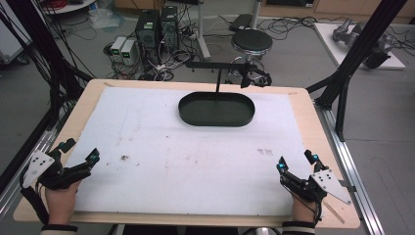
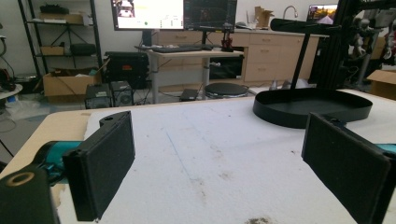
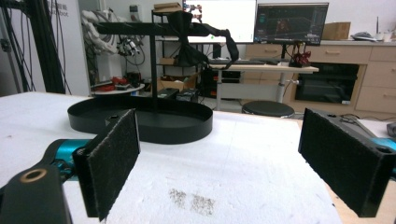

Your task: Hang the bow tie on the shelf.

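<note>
White-padded surface bare | black tray empty | left gripper, right gripper spread, holding nothing | work apparently unstarted.

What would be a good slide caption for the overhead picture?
Two hand-held grippers, left gripper and right gripper, rest open at the near corners of a white mat facing a black oval tray.
</note>
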{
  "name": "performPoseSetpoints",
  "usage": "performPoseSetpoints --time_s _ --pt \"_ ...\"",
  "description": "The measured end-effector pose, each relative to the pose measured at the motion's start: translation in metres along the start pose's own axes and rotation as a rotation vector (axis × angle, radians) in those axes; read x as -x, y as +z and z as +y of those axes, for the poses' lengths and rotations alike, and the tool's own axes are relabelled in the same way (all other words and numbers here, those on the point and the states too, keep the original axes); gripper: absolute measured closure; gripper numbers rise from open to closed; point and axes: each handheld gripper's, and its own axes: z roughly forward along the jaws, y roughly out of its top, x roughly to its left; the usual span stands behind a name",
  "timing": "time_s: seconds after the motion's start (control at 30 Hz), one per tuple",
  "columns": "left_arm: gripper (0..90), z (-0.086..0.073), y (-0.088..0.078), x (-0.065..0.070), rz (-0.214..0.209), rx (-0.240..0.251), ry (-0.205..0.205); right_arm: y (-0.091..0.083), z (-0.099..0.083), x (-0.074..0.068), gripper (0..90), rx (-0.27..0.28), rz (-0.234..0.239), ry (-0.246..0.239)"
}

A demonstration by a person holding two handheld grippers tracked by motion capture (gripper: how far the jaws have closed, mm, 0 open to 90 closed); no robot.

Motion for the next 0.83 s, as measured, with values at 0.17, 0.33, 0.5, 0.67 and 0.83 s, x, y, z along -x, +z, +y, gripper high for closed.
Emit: performPoseSetpoints --time_s 0.17,0.33,0.5,0.67,0.83 --pt "10.0 0.0015 -0.0014 -0.003 0.006 0.016 -0.008 -0.0009 -0.0004 -0.0018 11.8 -0.003 0.01 -0.007" --pt "10.0 0.0019 -0.0018 -0.0044 0.01 0.017 -0.008 -0.0026 0.0005 -0.0008 11.8 0.004 0.007 0.0" --pt "10.0 0.0021 -0.0019 -0.0032 0.007 0.016 -0.006 -0.0027 0.0004 -0.0004 11.8 0.003 0.005 -0.001" --pt "10.0 0.0014 -0.0006 -0.0012 0.001 0.012 -0.004 -0.0022 0.0007 -0.0007 11.8 0.0 0.003 0.001" --pt "10.0 0.0014 -0.0001 -0.0006 -0.003 0.01 -0.001 -0.0031 0.0014 0.0 11.8 0.006 -0.002 0.001"
